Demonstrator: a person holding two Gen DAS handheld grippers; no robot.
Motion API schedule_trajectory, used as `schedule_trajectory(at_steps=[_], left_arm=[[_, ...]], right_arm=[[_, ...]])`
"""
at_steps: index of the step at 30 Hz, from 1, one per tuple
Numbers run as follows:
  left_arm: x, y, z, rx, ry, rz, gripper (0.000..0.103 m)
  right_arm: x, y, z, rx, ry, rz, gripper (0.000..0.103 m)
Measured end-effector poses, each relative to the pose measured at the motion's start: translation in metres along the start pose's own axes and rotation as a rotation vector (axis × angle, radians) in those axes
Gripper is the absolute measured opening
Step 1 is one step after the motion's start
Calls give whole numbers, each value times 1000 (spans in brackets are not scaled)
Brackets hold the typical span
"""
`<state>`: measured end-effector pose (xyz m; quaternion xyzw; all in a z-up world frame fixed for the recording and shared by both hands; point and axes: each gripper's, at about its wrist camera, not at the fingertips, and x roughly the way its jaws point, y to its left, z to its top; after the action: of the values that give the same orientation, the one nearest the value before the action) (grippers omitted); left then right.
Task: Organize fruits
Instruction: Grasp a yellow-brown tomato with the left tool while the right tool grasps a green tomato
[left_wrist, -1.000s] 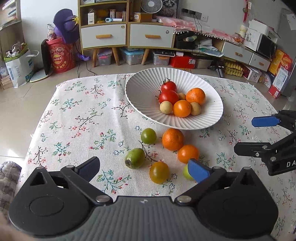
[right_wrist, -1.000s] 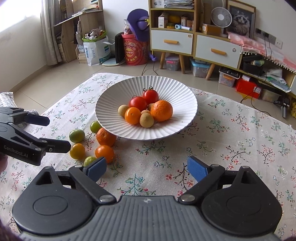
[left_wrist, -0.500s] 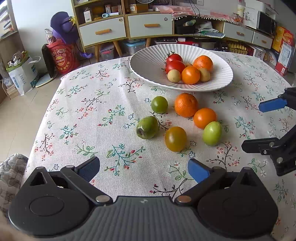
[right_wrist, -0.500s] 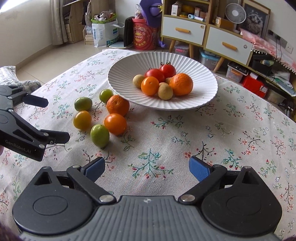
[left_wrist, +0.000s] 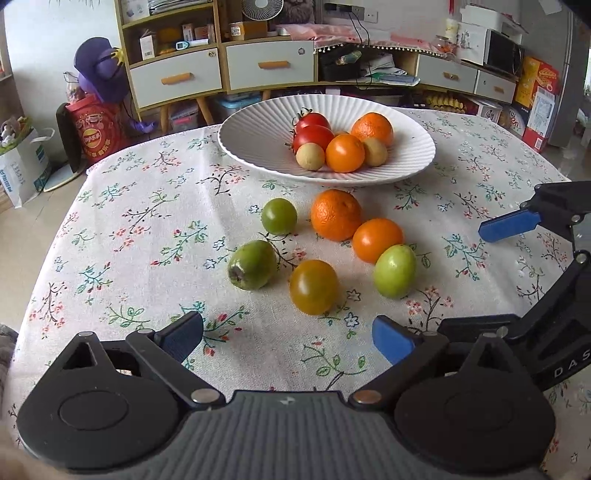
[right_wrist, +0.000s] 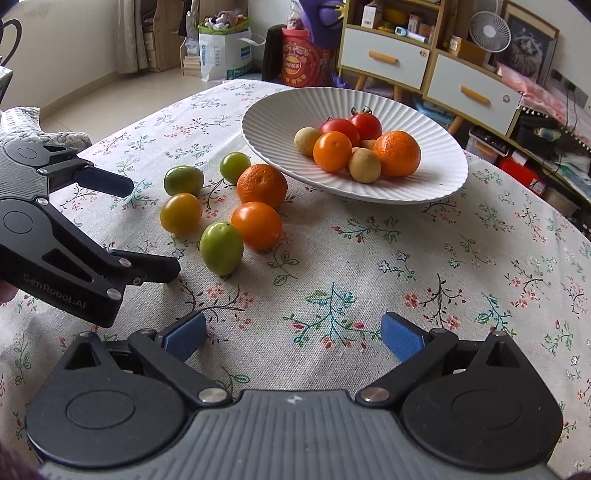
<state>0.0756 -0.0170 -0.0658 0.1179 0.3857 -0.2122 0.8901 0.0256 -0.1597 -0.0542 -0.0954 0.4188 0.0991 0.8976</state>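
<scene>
Your left gripper (left_wrist: 288, 338) hangs over the flowered tablecloth (left_wrist: 140, 229) with jaws spread wide and nothing between them; they have just been closing a little. Your right gripper (right_wrist: 293, 336) is released too, jaws wide, nothing between them, and they have just been opening.

In the left wrist view, 6 loose fruits lie on the cloth beyond your left gripper. The yellow tomato (left_wrist: 313, 286) is nearest, at 12 o'clock from the fingertips. The dull green fruit (left_wrist: 252, 264) sits at 11 o'clock, the bright green fruit (left_wrist: 394, 270) at 1 o'clock. Behind them: small green tomato (left_wrist: 279, 216), big orange (left_wrist: 335, 214), small orange (left_wrist: 377, 240). The small orange touches the bright green fruit and sits just beside the big orange.

The white ribbed bowl (left_wrist: 251, 136) stands at 12 o'clock past the loose fruit, near the far table edge. It holds 2 red tomatoes (left_wrist: 312, 129), 2 oranges (left_wrist: 345, 152) and pale round fruits (left_wrist: 310, 156); I see at least 2 of those, more may be hidden.

In the right wrist view the loose group sits at 10 to 11 o'clock from your right gripper, the bowl at 12 to 1 o'clock. Your left gripper shows at 9 o'clock there, just beside the bright green fruit, not touching it. Only bare cloth lies straight ahead of the right fingertips.
</scene>
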Motion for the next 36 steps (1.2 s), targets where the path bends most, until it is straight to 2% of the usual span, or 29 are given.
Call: schedule_trajectory(at_steps=[3, 9, 16, 23, 33, 36], left_arm=[[-1, -4, 3, -2, -5, -32, 76], [2, -9, 11, -9, -1, -53, 60], [4, -8, 16, -35, 3, -63, 47], [2, -4, 20, -25, 22, -63, 21], [-6, 13, 14, -50, 35, -37, 21], [-8, 17, 12, -55, 37, -31, 21]], right_arm=[[1, 1, 1, -1, -1, -2, 101], [1, 3, 2, -4, -1, -8, 101], [1, 6, 7, -3, 0, -4, 99], [4, 12, 14, 16, 7, 24, 93], [9, 22, 27, 56, 14, 59, 75], [10, 26, 31, 56, 15, 60, 65]])
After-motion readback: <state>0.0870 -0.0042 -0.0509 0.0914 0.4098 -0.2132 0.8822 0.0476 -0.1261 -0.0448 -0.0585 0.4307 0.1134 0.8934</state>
